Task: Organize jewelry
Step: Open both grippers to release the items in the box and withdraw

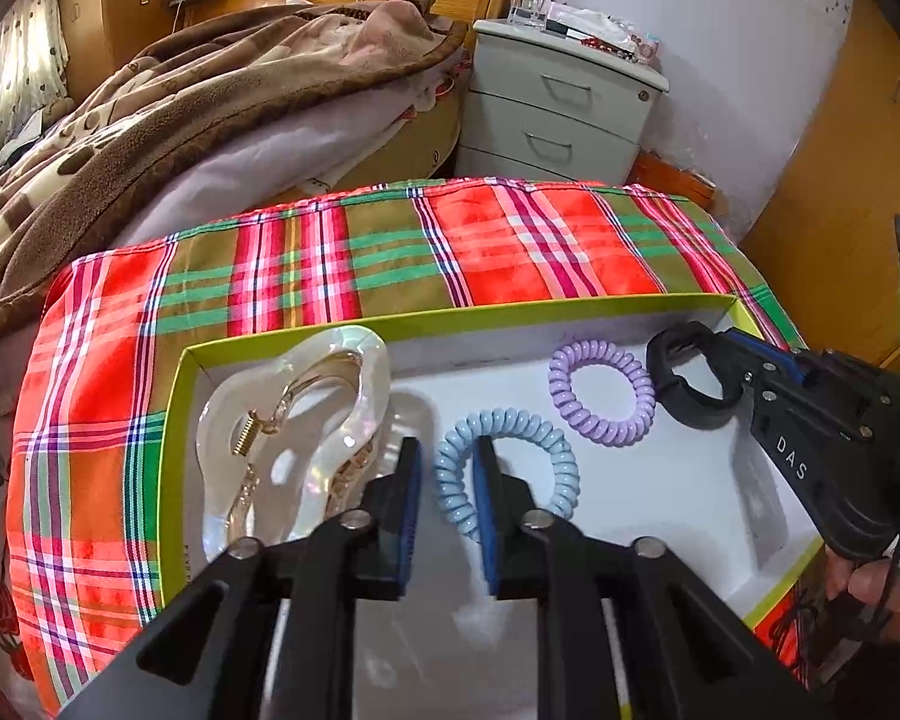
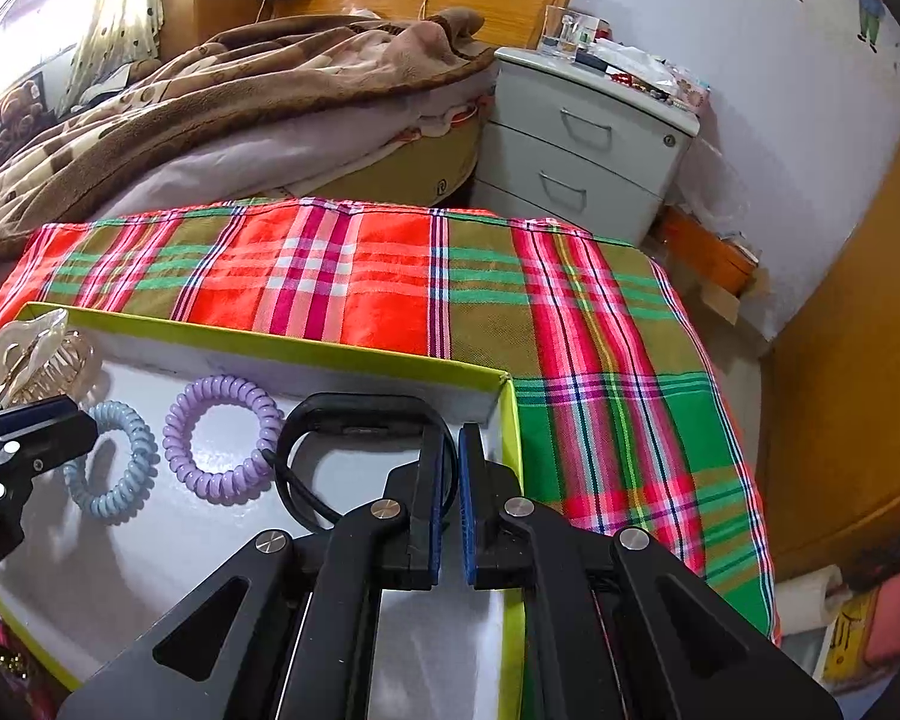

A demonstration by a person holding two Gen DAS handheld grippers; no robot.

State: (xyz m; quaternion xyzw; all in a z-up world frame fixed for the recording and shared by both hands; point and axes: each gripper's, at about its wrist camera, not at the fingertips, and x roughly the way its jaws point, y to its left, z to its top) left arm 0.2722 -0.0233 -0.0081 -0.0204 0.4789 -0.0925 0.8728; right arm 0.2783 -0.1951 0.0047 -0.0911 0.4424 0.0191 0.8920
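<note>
A white box with a yellow-green rim (image 1: 177, 420) (image 2: 513, 420) lies on a plaid cloth. In it are a pearly hair claw clip (image 1: 306, 420) (image 2: 36, 348), a light blue spiral hair tie (image 1: 561, 456) (image 2: 132, 462) and a purple spiral hair tie (image 1: 600, 387) (image 2: 222, 444). My left gripper (image 1: 447, 468) (image 2: 60, 420) is slightly open, its jaws on either side of the blue tie's left edge. My right gripper (image 2: 450, 480) (image 1: 744, 360) is shut on a black band (image 2: 354, 414) (image 1: 684, 372) and holds it at the box's right end.
The plaid cloth (image 1: 510, 240) (image 2: 600, 330) covers a low table. A bed with a brown blanket (image 1: 180, 90) lies behind left. A grey nightstand (image 1: 564, 102) (image 2: 588, 150) with clutter stands behind. A wooden cabinet (image 2: 858, 390) is at right.
</note>
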